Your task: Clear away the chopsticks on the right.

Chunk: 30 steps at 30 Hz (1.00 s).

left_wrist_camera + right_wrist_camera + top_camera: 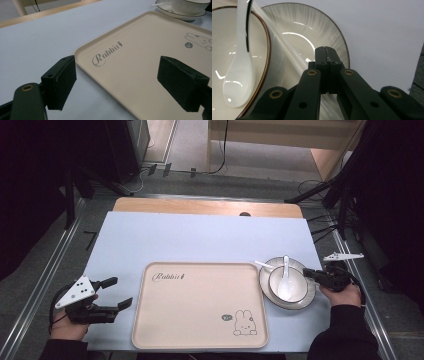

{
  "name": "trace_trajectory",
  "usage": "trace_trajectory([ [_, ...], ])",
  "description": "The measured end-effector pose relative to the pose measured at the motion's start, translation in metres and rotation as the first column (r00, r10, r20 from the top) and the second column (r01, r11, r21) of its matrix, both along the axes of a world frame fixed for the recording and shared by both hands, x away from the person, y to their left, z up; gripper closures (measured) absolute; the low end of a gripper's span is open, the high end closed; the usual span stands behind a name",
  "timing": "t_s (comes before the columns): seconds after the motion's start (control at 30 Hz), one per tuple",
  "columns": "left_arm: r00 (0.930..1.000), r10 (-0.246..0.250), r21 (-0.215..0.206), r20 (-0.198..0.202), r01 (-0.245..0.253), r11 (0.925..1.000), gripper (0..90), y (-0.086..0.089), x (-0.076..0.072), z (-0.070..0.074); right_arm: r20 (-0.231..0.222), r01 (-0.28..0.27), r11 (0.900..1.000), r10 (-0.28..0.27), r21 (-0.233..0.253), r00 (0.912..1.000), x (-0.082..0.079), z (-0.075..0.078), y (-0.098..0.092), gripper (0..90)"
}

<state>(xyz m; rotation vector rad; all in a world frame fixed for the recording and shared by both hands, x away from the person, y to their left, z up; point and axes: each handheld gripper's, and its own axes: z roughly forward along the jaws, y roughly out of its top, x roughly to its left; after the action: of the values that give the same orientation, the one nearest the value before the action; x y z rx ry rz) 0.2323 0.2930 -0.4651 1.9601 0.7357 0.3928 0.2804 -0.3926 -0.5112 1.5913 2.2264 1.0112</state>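
A beige tray point(200, 312) point(140, 62) printed with a rabbit lies at the table's front middle. To its right stands a ribbed plate point(264, 287) point(312, 30) point(180, 16) carrying a white bowl point(298, 287) point(222, 37) point(187, 6) with a white spoon point(285, 279) point(238, 75) in it. A thin white stick point(263, 265) point(287, 47) lies across the plate beside the bowl. My right gripper point(306, 271) point(327, 48) is shut over the plate's right rim, the stick passing under it. My left gripper point(123, 291) point(117, 62) is open just left of the tray, nothing between its jaws.
The table has a pale cover point(200, 237) with a wooden strip point(200, 206) along the back. Its right edge runs close to my right hand. Cables and stand legs lie on the floor beyond.
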Motion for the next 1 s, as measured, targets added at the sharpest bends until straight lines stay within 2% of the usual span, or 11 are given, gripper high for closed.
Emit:
trace_trajectory([
  [0.23, 1.0000, -0.002, -0.002, 0.000, 0.002, 1.0000, 16.3, 0.000, 0.001, 0.000, -0.037, -0.016, 1.000, 0.016, 0.010, 0.9992, -0.010, -0.002, -0.006, 90.0],
  [0.5, 1.0000, -0.005, -0.003, 0.002, 0.005, 1.0000, 16.3, -0.002, 0.002, 0.000, -0.049, -0.040, 0.999, 0.042, 0.027, 0.9979, -0.020, -0.002, -0.009, 90.0],
  [0.63, 1.0000, -0.008, -0.005, 0.003, 0.008, 1.0000, 16.3, -0.002, 0.002, 0.001, -0.074, -0.030, 0.999, 0.033, 0.042, 0.9967, -0.022, 0.000, -0.008, 90.0],
  [0.73, 1.0000, -0.006, -0.006, 0.004, 0.006, 1.0000, 16.3, -0.001, 0.002, 0.001, -0.035, -0.019, 0.999, 0.021, 0.043, 0.9992, -0.024, 0.006, -0.011, 83.1],
  [0.8, 1.0000, -0.007, -0.005, 0.004, 0.007, 1.0000, 16.3, -0.001, 0.002, 0.001, 0.011, -0.011, 0.999, 0.011, 0.030, 0.9999, -0.026, 0.012, -0.012, 74.6],
  [0.9, 1.0000, -0.005, -0.014, 0.007, 0.005, 0.9999, 16.3, -0.001, 0.002, 0.002, 0.080, 0.004, 1.000, -0.003, 0.000, 0.9968, -0.029, 0.019, -0.013, 56.8],
  [1.0, 0.9999, -0.013, -0.019, 0.003, 0.013, 0.9997, 16.3, -0.002, 0.001, 0.003, 0.107, -0.007, 1.000, 0.008, -0.011, 0.9942, -0.031, 0.021, -0.012, 46.0],
])
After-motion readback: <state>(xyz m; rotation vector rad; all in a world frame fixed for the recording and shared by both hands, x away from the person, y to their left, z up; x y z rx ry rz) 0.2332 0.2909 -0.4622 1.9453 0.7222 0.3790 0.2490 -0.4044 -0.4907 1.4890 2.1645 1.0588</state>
